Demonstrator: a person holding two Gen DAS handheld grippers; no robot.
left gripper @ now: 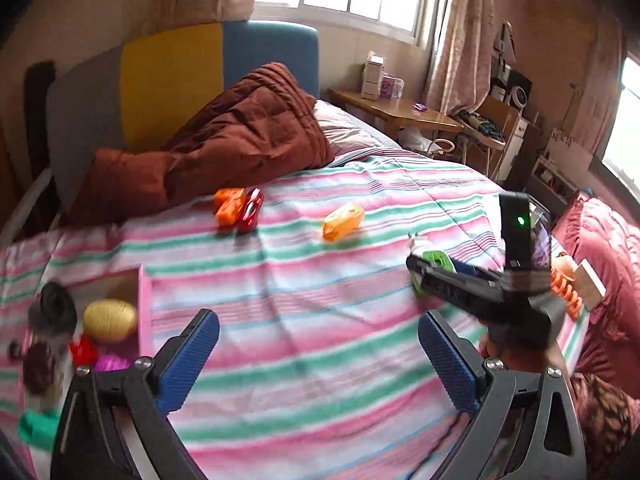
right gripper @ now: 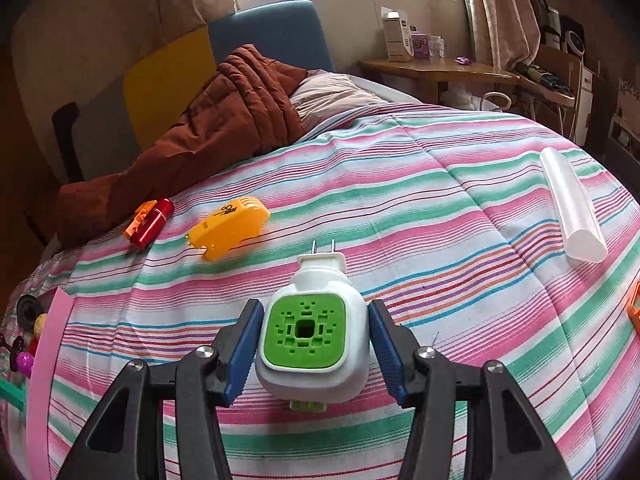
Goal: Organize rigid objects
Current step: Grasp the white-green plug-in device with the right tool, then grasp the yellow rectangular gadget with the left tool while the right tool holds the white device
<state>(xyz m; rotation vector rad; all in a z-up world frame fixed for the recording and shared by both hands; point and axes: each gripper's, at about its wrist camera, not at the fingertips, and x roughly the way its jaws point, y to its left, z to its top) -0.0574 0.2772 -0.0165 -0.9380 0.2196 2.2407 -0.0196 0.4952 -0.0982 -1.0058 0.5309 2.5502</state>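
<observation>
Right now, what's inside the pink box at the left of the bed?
The pink box shows a gold egg-shaped thing, a black round thing, a red piece and a magenta ball. The left gripper hides the near part.

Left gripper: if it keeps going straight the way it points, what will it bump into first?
Probably just the striped blanket. The left gripper is open with nothing between its fingers, and no toy lies straight ahead, though depth is hard to judge.

The striped bedspread [right gripper: 400,184] looks like matt woven cloth. The plug-in unit [right gripper: 316,332] is smooth white plastic with a matt green face. The gripper pads [right gripper: 384,344] are ribbed blue rubber-like material on black plastic arms.
</observation>
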